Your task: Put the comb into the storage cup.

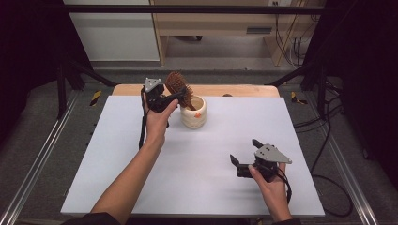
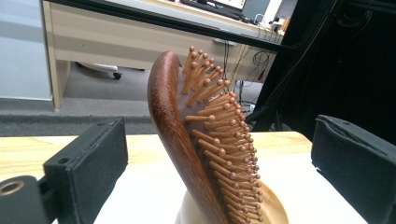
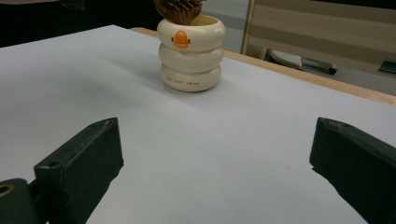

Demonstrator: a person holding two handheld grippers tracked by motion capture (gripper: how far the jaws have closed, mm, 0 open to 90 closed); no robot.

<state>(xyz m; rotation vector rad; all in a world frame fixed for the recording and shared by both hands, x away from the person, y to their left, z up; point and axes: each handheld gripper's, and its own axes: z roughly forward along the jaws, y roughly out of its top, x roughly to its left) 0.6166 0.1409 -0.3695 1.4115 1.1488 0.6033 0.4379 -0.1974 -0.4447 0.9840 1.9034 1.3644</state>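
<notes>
The hairbrush (image 1: 179, 87) stands handle-down in the cream cup (image 1: 194, 114), at about 12 o'clock on the white bench (image 1: 197, 187), near its far edge. Its long axis runs nearly upright but leans, the head tipping toward 10 o'clock in the high view, away from the cup's mouth. In the left gripper view the hairbrush (image 2: 187, 140) shows a dark reddish-brown wooden back, curved and glossy, with rows of lighter wooden pins, each tipped with a small ball, facing toward 3 o'clock.

The cup (image 3: 190, 53) is built like three stacked rings, with a small orange mark on the top ring and small lettering on the bottom one.

The left gripper (image 1: 174, 97) is held at the brush, at about 9 o'clock from the cup; its jaws stand wide apart on either side of the brush head, touching nothing.

The right gripper (image 1: 243, 159) sits at about 4 o'clock on the bench, well apart from the cup, its jaws spread wide and holding nothing, aimed toward the cup.
</notes>
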